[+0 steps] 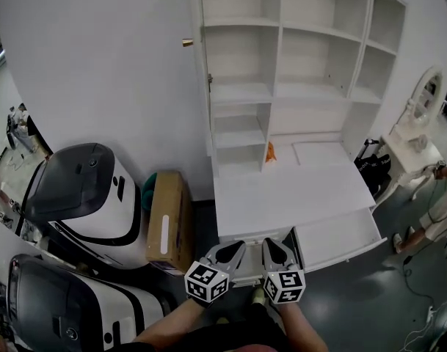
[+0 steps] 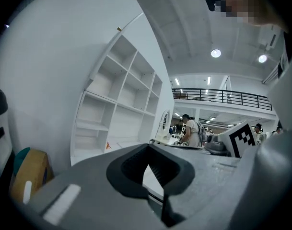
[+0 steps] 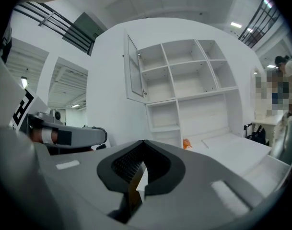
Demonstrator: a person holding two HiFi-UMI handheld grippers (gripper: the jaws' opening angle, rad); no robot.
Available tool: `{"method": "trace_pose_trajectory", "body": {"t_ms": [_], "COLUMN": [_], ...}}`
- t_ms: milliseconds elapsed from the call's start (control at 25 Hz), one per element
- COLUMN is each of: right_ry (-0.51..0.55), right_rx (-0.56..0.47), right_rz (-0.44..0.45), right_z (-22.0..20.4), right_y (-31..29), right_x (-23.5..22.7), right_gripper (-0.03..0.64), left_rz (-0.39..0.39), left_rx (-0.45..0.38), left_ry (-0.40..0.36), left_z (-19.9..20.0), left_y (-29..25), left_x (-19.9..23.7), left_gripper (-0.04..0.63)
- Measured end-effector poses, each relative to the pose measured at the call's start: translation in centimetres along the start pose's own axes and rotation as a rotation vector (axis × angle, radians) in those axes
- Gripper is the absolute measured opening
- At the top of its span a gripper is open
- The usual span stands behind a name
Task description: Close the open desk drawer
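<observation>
A white desk [image 1: 282, 193] with shelves above stands against the wall. A wide drawer [image 1: 339, 237] is pulled out at the desk's front right; it also shows at the right edge of the right gripper view as the drawer [image 3: 271, 169]. A narrower drawer [image 1: 254, 268] stands open at the front left. My left gripper [image 1: 236, 248] and right gripper [image 1: 271, 243] hover side by side over that narrower drawer, both pointing at the desk. The left gripper [image 2: 148, 146] and the right gripper [image 3: 143, 143] each have their tips together and hold nothing.
A small orange object [image 1: 270, 152] lies at the back of the desktop. A cardboard box [image 1: 168, 218] and two white-and-black machines [image 1: 84, 189] stand left of the desk. On the right are a black bag [image 1: 373, 163], a mirrored dressing table [image 1: 418, 141] and a person [image 1: 440, 196].
</observation>
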State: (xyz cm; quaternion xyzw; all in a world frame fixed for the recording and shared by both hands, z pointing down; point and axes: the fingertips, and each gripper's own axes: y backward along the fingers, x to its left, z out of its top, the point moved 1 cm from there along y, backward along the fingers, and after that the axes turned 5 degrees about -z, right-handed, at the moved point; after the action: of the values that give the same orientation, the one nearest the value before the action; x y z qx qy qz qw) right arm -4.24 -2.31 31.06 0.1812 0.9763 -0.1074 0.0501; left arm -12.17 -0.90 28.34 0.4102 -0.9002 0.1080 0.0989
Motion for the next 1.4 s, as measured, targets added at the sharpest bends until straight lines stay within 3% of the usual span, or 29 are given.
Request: {"method": "trace_pose_trajectory", "body": {"t_ms": [560,1400], "right_ry": [0.031,0.02], "right_rx": [-0.065,-0.064], "right_rz": [0.03,0.031], "right_z": [3.3,3.5], "right_y": [1.7,1.7], "right_x": [2.8,3.0], "right_gripper": [0.021,0.021], "left_rz": [0.008,0.01], "left_rx": [-0.054,-0.077], "left_ry": [-0.039,-0.044], "left_z": [3.1,3.6], "left_y": [2.4,2.4], "left_x": [-1.0,-0.8], "left_gripper": [0.0,0.0]}}
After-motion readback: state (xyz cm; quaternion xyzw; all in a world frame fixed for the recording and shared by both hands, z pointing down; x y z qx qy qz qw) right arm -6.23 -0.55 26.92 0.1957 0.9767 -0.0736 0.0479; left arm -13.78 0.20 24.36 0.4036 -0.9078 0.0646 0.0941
